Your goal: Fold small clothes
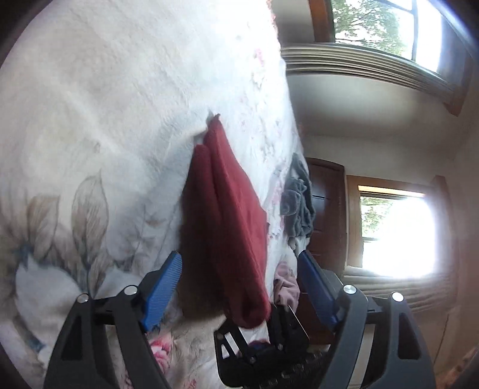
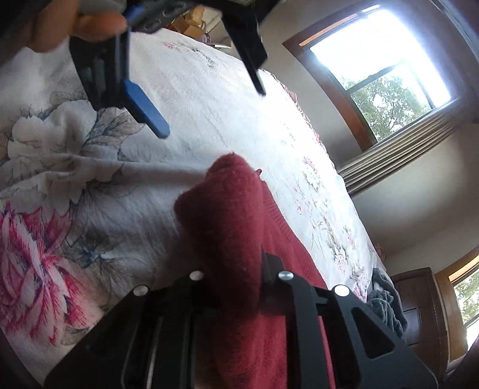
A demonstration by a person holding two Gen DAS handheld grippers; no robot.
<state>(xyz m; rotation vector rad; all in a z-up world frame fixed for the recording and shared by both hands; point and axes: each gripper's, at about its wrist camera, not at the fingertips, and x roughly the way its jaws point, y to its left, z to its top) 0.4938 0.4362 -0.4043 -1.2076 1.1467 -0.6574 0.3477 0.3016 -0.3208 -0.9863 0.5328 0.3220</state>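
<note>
Left wrist view: left gripper (image 1: 239,287) spread wide, blue ribbed pads (image 1: 163,294) well apart, nothing between them but air. Ahead, dark red knitted garment (image 1: 227,215) hanging in a long doubled fold over white bedspread printed with grey and pink flowers (image 1: 89,119), lower end caught at black right gripper (image 1: 269,335) just beyond the blue pads. No contact between left pads and red cloth. Grey crumpled fleecy cloth (image 1: 298,203) lying farther along the bed edge, well apart from the red piece. Wood-framed window (image 1: 395,233) and dark wooden door (image 1: 326,209) beyond.

Right wrist view: right gripper seen from behind, fingertips buried under a bunched lump of the dark red garment (image 2: 227,227), clamped together on it; pads themselves hidden by cloth. Rest of the garment trailing down the bedspread (image 2: 209,89) toward the lower frame. Left gripper (image 2: 209,110) hovering above and to the left, one blue pad (image 2: 146,110) and one black finger edge far apart, a person's hand (image 2: 98,24) gripping its body. Shown here alone: the holding hand and the pink bloom on the spread. Shown in the other view alone: the full hanging length of the red fold
</note>
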